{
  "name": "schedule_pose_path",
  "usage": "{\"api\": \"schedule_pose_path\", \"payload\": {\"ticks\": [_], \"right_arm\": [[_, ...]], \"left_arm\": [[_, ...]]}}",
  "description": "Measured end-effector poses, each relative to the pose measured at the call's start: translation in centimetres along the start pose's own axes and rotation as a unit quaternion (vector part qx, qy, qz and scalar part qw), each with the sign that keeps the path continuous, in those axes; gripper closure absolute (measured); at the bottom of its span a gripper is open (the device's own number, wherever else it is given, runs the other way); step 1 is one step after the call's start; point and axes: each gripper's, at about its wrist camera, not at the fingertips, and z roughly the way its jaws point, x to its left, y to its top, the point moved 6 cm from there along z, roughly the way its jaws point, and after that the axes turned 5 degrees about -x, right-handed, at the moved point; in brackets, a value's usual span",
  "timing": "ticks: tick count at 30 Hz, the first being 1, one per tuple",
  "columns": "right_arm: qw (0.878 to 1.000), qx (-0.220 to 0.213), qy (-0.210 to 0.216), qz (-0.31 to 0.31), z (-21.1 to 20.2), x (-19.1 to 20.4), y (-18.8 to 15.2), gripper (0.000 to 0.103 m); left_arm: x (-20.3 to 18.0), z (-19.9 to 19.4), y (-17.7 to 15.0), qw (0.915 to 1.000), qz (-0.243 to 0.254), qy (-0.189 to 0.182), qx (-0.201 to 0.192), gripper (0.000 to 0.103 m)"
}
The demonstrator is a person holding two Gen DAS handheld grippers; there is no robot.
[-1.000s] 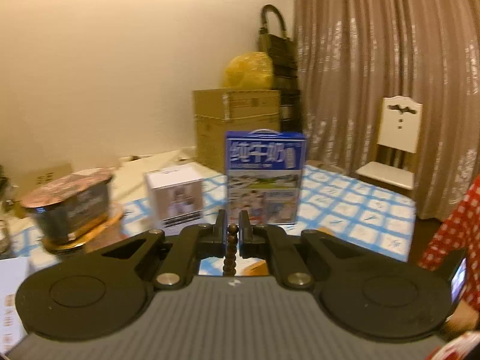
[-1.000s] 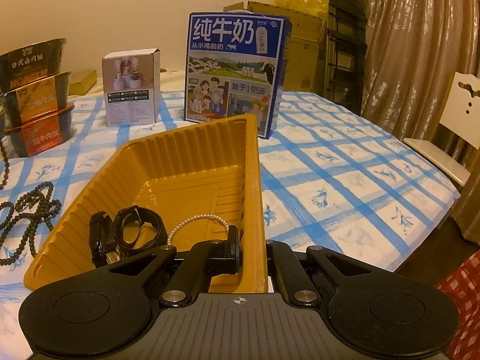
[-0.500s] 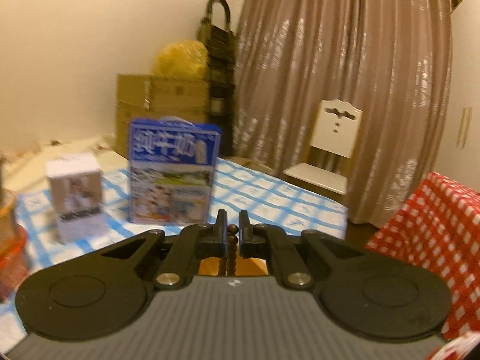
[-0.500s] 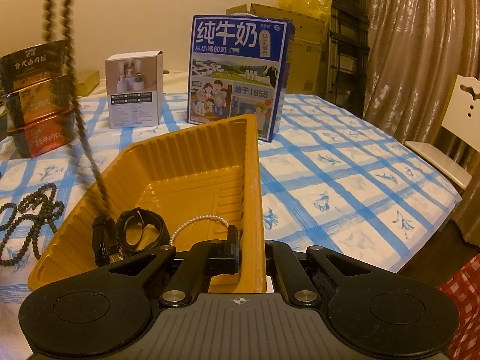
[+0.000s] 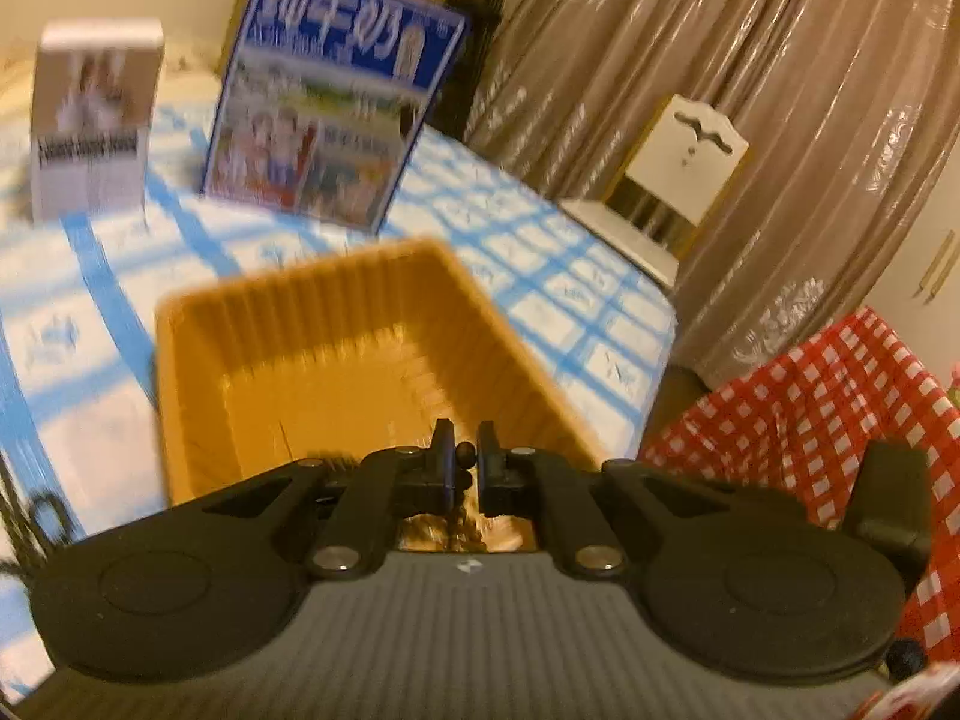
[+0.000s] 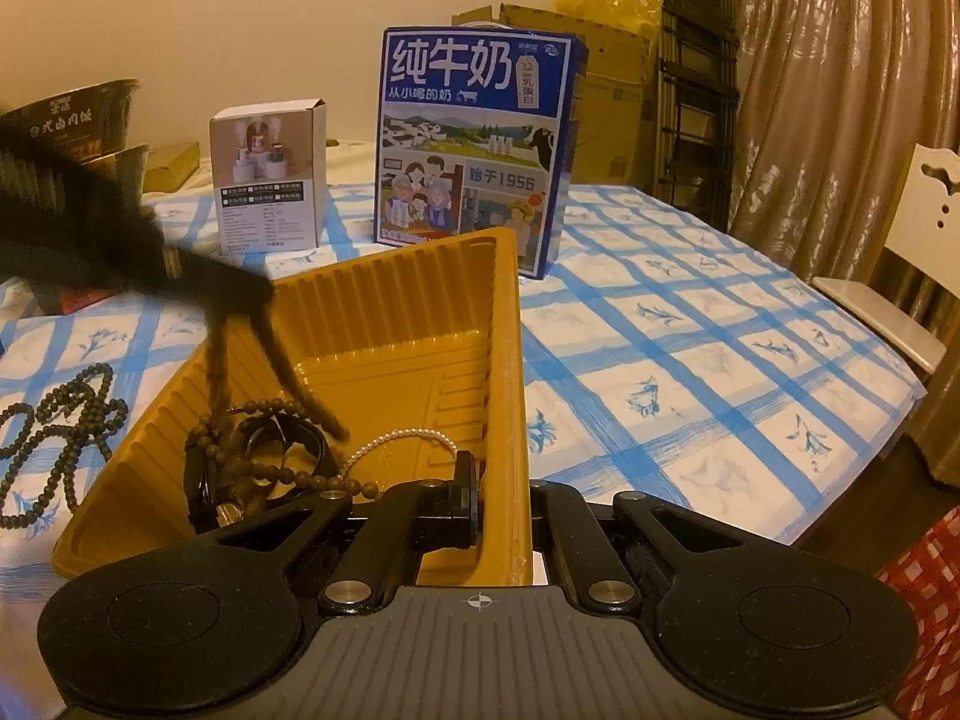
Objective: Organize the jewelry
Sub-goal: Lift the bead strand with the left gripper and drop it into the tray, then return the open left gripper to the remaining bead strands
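Pinching a strand of dark brown beads [image 5: 465, 468], the left gripper [image 5: 463, 461] has its fingers [image 5: 444, 456] nearly together, with only the beads between the pads. In the right wrist view this gripper is a dark blur above the near left part of the yellow tray [image 6: 420, 300]. Two lengths of the strand hang from it into the tray, and the lower end lies coiled on the tray floor over a black watch [image 6: 288, 450]. A string of white pearls [image 6: 396, 441] lies just beside the watch, toward the near right wall of the tray.

The right gripper [image 6: 501, 501] has its fingers [image 6: 463, 498] closed on the near right wall of the tray, one finger inside the wall and one outside it.

The tray sits near the front edge of the tabletop, on a blue and white checked cloth [image 6: 690, 348]. A second heap of dark beads [image 6: 60, 420] lies on the cloth just outside the left wall of the tray.

Beyond the far end of the tray stands a blue milk carton [image 6: 474, 144]. A small white box [image 6: 270, 174] stands to its left. Stacked dark bowls [image 6: 78, 126] occupy the far left corner. A white chair [image 6: 924, 252] stands off the right edge of the tabletop, in front of a brown curtain [image 6: 840, 90].
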Motion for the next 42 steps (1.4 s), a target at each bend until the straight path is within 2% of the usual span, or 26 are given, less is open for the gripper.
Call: {"api": "schedule_pose_path", "payload": {"ticks": [3, 6, 10, 13, 19, 23, 28, 33, 36, 42], "right_arm": [[1.0, 0.001, 0.0, 0.0, 0.0, 0.0, -0.1, 0.1], [1.0, 0.001, 0.0, 0.0, 0.0, 0.0, -0.1, 0.1], [1.0, 0.002, 0.0, 0.003, 0.1, -0.2, -0.3, 0.1], [1.0, 0.002, 0.0, 0.003, 0.1, -0.2, -0.3, 0.1], [1.0, 0.002, 0.0, 0.003, 0.1, -0.2, -0.3, 0.1], [1.0, 0.003, 0.0, 0.003, 0.1, -0.3, -0.3, 0.1], [1.0, 0.003, -0.002, 0.003, 0.2, -0.3, -0.4, 0.1], [1.0, 0.004, -0.002, 0.003, 0.2, -0.4, -0.4, 0.1], [1.0, 0.004, -0.002, 0.003, 0.2, -0.4, -0.4, 0.1], [1.0, 0.004, -0.003, 0.005, 0.2, -0.4, -0.4, 0.1]], "left_arm": [[0.8, 1.1, -1.3, 0.9998, -0.004, 0.012, 0.016, 0.095], [1.3, 1.0, -2.0, 0.9995, -0.002, 0.025, 0.019, 0.085], [2.1, -1.3, -1.9, 0.9994, 0.004, 0.035, -0.004, 0.072], [3.6, -3.8, -1.8, 0.9965, 0.024, 0.077, -0.024, 0.072], [8.2, -9.2, -2.6, 0.9787, 0.054, 0.195, -0.036, 0.071], [11.5, -12.6, -3.6, 0.9665, 0.037, 0.251, -0.038, 0.072], [14.9, -15.1, -5.6, 0.9498, 0.009, 0.312, -0.026, 0.072], [16.7, -16.1, -8.1, 0.9407, -0.006, 0.339, -0.006, 0.072], [17.4, -15.9, -9.0, 0.9345, 0.008, 0.356, 0.003, 0.072], [18.2, -14.9, -9.3, 0.9318, 0.045, 0.36, 0.013, 0.072]]}}
